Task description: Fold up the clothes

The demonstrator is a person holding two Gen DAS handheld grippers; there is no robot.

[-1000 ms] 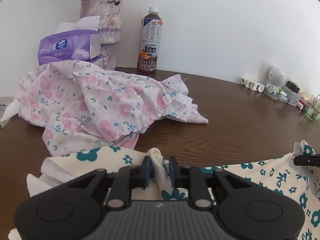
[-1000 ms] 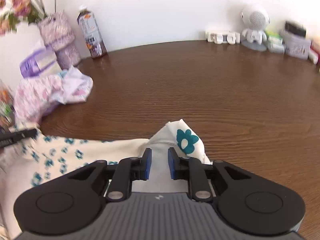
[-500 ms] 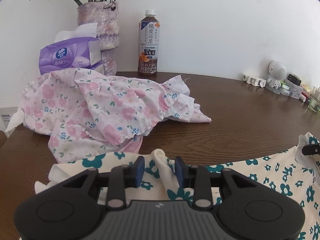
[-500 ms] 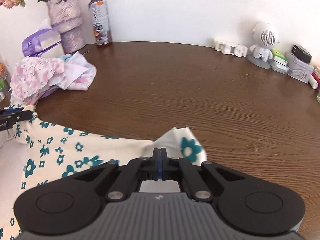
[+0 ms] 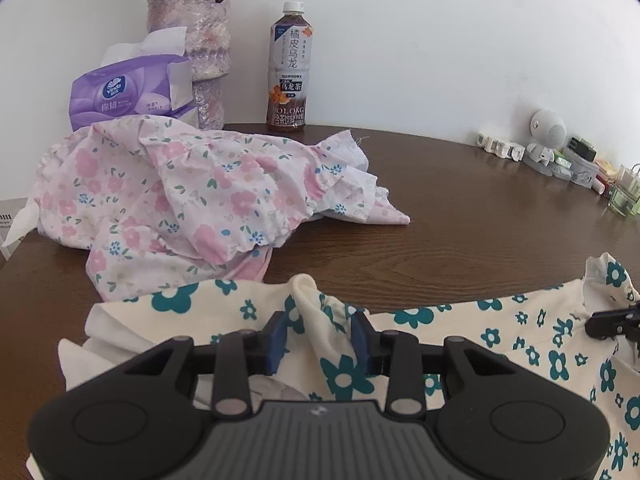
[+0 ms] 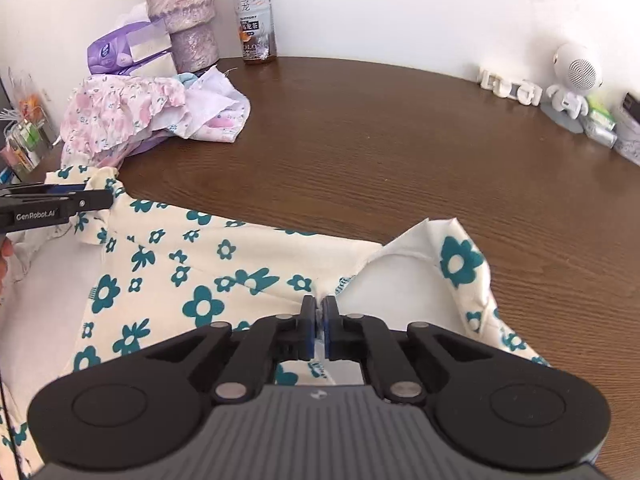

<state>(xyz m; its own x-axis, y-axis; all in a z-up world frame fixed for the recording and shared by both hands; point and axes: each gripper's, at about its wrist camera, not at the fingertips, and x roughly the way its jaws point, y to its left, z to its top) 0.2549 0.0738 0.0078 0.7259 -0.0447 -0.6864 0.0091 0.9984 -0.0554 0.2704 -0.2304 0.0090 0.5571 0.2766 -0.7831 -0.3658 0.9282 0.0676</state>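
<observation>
A cream garment with teal flowers [image 5: 500, 328] lies spread along the near side of the brown table [image 5: 460, 216]. My left gripper [image 5: 318, 336] stands open over its left end, with a raised fold of the fabric loose between the blue pads. My right gripper [image 6: 319, 328] is shut on the cream garment [image 6: 192, 264] at its right end, beside an upturned corner. In each wrist view the other gripper shows at the frame edge: the right gripper [image 5: 592, 324] and the left gripper [image 6: 106, 198]. A crumpled pink floral garment [image 5: 192, 200] lies behind, at the left.
At the back left stand a purple tissue pack [image 5: 128, 92], a vase of flowers [image 5: 196, 52] and a tea bottle [image 5: 288, 72]. A white robot figure [image 5: 546, 140] and several small items line the back right. Bare wood [image 6: 380, 152] lies between.
My left gripper has opened and let go of the fold it pinched a second ago. My right gripper, open a second ago, has shut on the cloth and pulled back toward the near edge.
</observation>
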